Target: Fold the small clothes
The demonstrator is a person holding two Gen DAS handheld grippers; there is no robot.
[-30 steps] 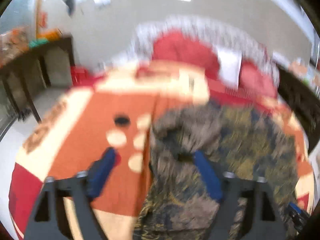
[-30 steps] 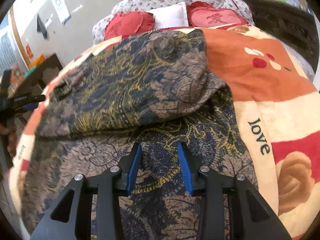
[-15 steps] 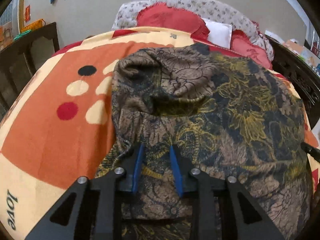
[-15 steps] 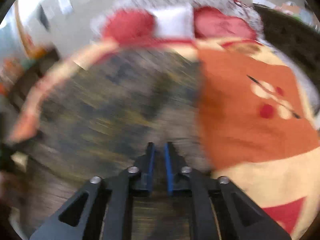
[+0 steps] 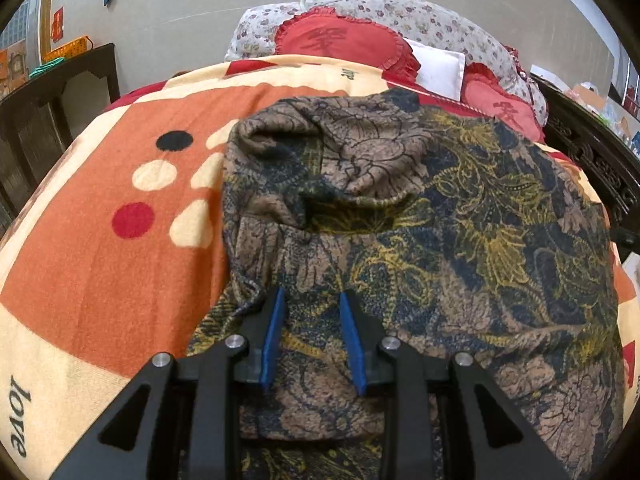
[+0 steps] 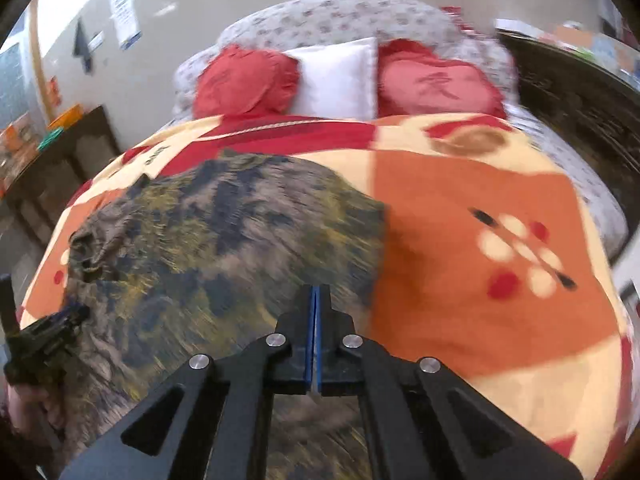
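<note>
Bedspread (image 5: 100, 280) beneath patterned garment (image 5: 460, 240): left gripper (image 5: 312, 344) pinches a fold at 6 o'clock; right gripper (image 6: 316, 336), jaws pressed together on cloth, could lose its thin hold.

Brown-and-navy floral garment (image 5: 420, 216) lies rumpled on bedspread (image 5: 100, 264).

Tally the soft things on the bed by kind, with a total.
Red cushions: 2
White pillow: 1
Floral pillows: 2
Blanket: 1
Patterned garment: 1
Total: 7
</note>
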